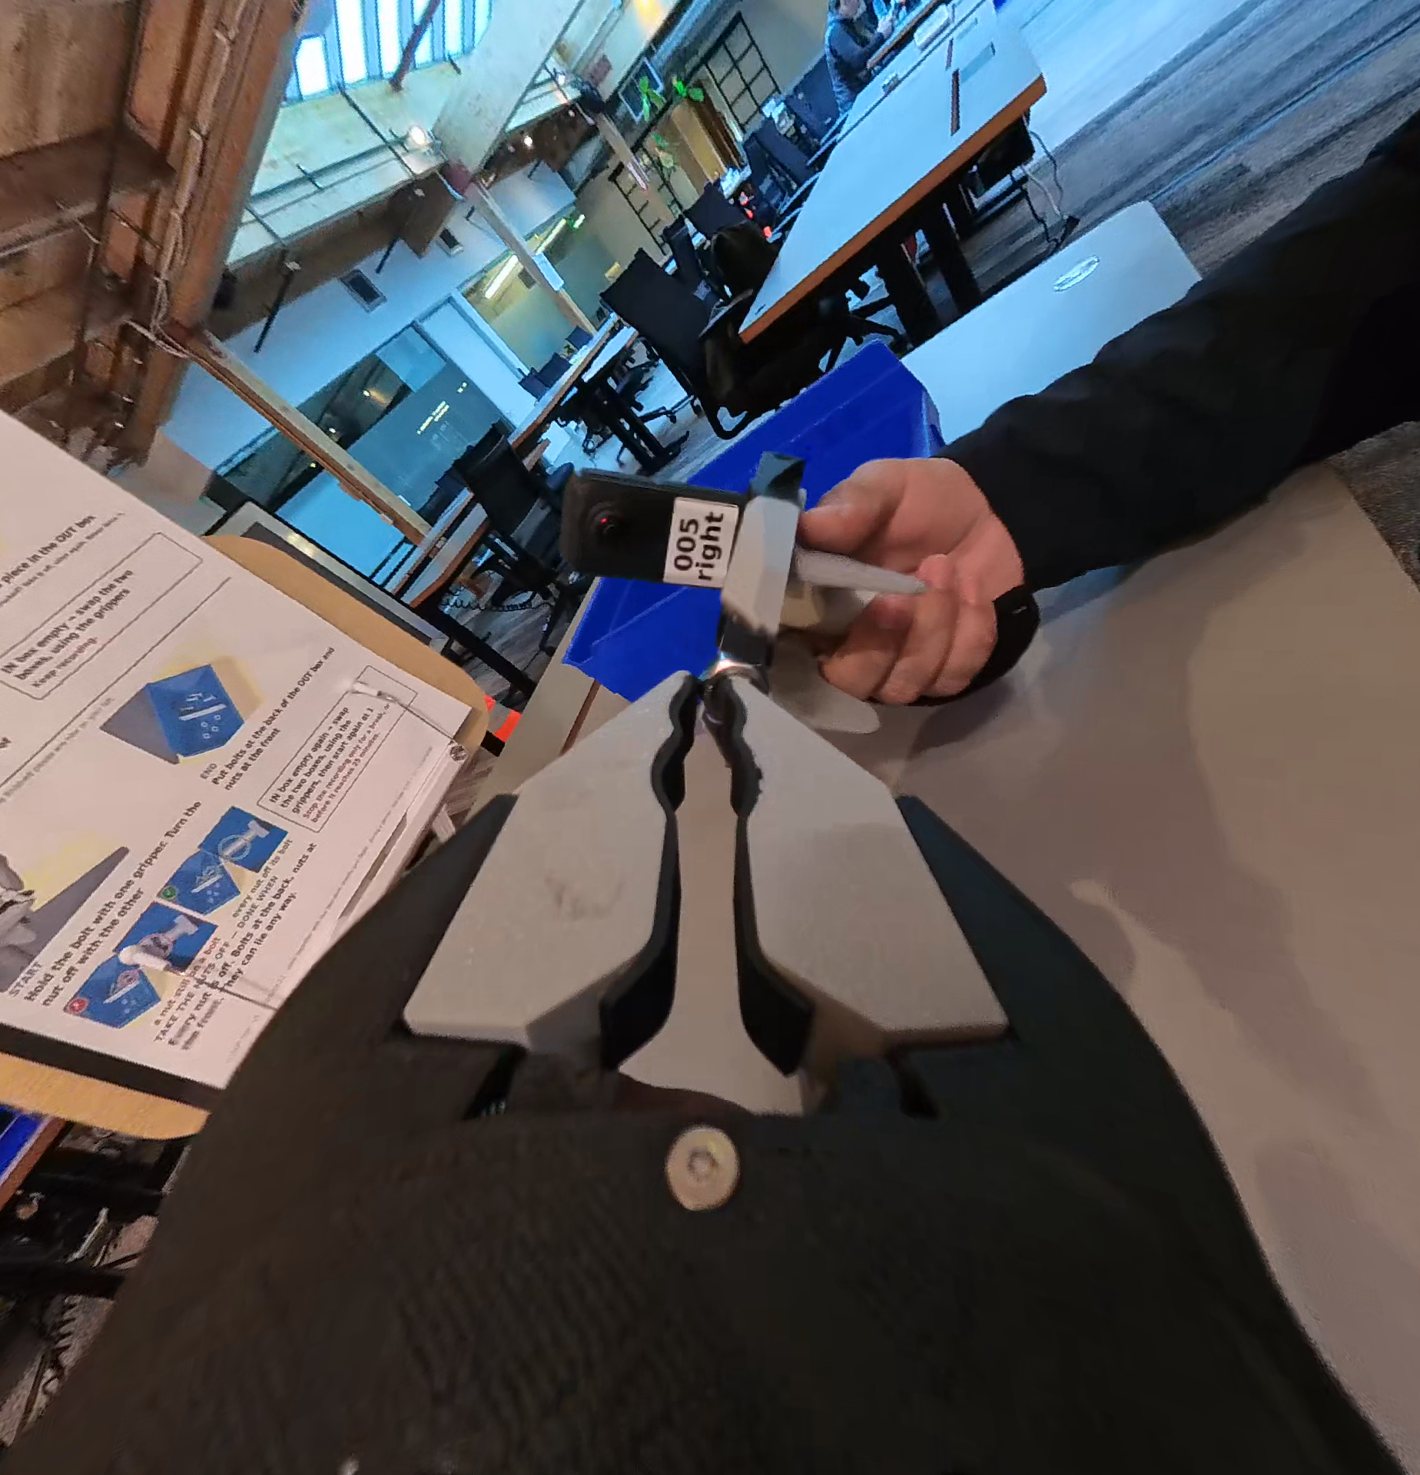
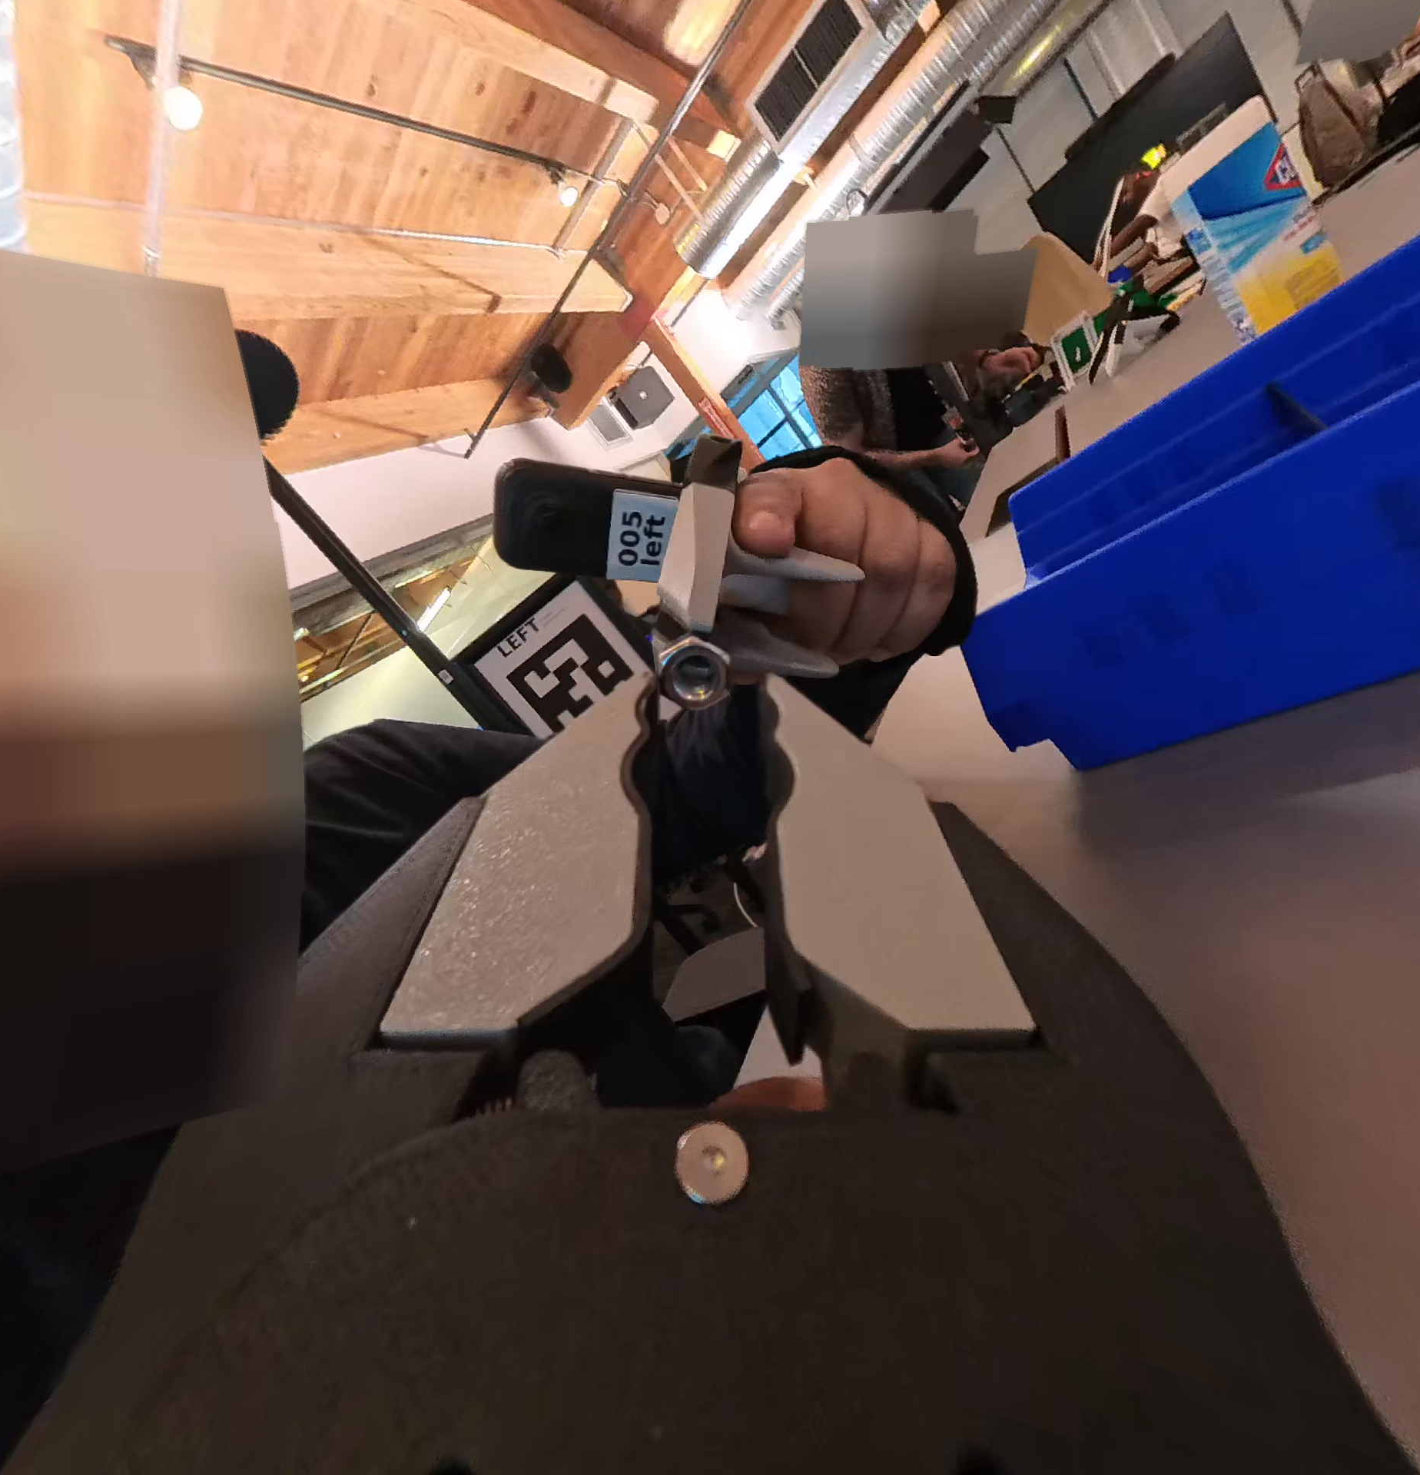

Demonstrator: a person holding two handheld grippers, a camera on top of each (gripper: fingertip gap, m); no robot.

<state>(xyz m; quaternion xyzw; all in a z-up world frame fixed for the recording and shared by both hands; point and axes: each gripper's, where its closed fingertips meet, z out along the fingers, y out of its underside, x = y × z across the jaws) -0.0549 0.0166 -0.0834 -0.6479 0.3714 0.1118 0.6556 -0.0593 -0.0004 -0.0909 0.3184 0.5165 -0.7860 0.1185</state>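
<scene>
Right wrist view, blue bin (image 2: 1218, 607), contents hidden, perhaps empty

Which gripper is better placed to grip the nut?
The right gripper, probably: its open jaws flank the nut. The left gripper is clamped on the bolt carrying it.
</scene>
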